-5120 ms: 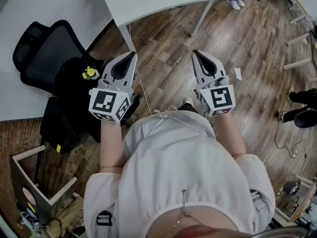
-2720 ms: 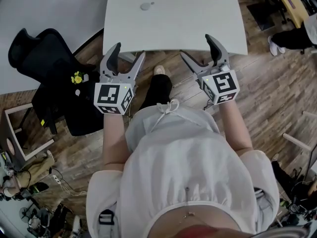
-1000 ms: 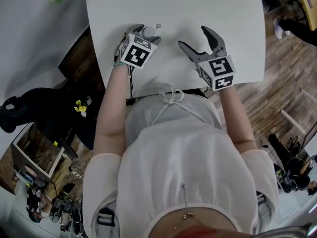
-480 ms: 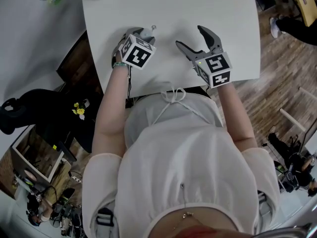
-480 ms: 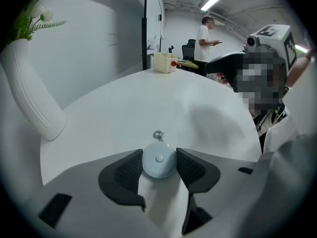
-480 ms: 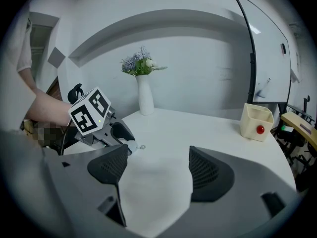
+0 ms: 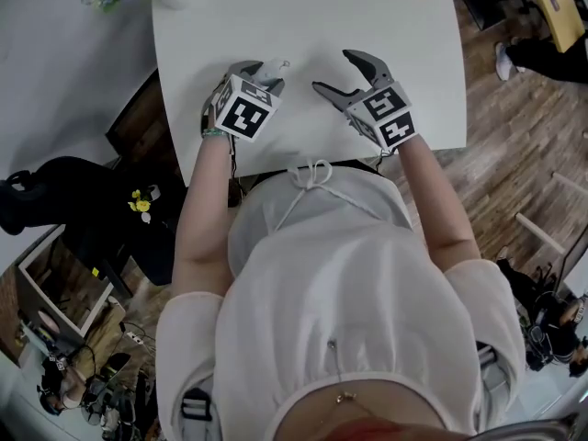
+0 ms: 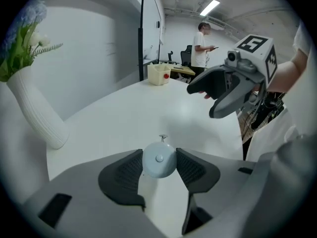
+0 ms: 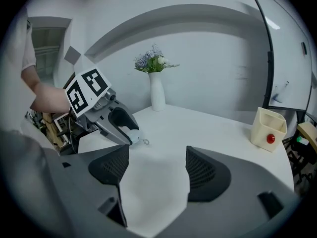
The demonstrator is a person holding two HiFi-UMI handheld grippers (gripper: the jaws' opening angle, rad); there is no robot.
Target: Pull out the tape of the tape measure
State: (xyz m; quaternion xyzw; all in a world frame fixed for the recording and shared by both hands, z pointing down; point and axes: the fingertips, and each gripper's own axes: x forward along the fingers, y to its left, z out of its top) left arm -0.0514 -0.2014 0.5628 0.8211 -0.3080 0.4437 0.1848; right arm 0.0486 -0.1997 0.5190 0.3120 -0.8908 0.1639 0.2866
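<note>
Room: wood floor point(image 7: 514, 154), a black chair point(image 7: 55, 186) off to the left, and a person point(image 8: 202, 46) standing far back by other furniture.
Desk: a white desk point(image 7: 303, 16) right in front of the person holding the tongs, both arms reaching over its near edge.
On the desk: a white ribbed vase point(image 9: 157, 94) with pale flowers point(image 9: 153, 61) at the far left corner, and a cream box point(image 9: 269, 128) with a red button point(image 9: 270, 139) at the far right.
Tape measure: here it is, the small round pale-blue tape measure point(image 8: 159, 162), sitting in the near-left part of the desk between the jaws of the left tongs point(image 7: 260, 68).
Left tongs: clamped on the tape measure, one ribbed pad pressed against each side of the round case.
Facing: the flat face with its centre button looks back up at the left gripper view.
Pointing: the case is round, so there's no long side to speak of. Its little pull tab point(image 8: 162, 138) sticks out past the jaw tips, in line with the jaws and away from the person.
Height: low over the desk; I can't tell whether the case is touching it.
Right tongs: the right tongs point(image 7: 333, 72) are wide open, with only bare desk between the pads.
Spacing: the right tongs sit just to the right of the left tongs, tips angled towards the tape measure but clear of it.
</note>
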